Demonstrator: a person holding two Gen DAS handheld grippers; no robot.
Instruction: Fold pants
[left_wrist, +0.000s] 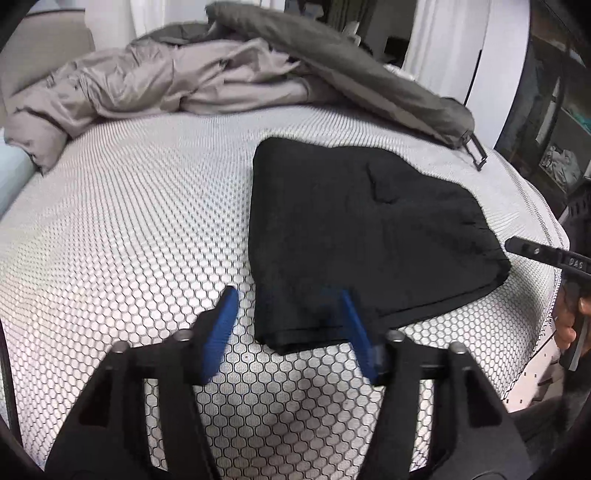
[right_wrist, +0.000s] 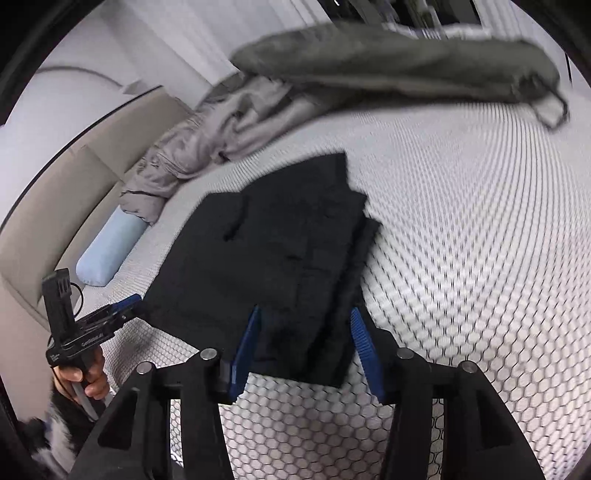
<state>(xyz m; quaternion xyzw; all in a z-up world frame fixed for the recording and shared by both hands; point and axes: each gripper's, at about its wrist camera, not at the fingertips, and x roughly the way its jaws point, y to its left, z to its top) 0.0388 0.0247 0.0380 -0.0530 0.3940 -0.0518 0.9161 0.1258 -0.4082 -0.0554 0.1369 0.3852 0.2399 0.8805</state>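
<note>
Lying folded just beyond both wide, empty grippers, the black fabric pants (left_wrist: 369, 236) run near-to-far on the honeycomb-patterned mattress (left_wrist: 129, 221); left gripper (left_wrist: 288, 306) and right gripper (right_wrist: 304, 325) are about equally near.

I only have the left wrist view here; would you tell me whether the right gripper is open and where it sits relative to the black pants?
Observer: The right gripper is open, its blue fingers on either side of the near end of the folded black pants.
Operator: Are the layers lined up there?
Observer: Not quite; a lower layer sticks out past the top one along the right-hand edge.
Operator: What is the pale thing at my far left?
Observer: A light blue bolster pillow, lying beside the crumpled duvet.
</note>
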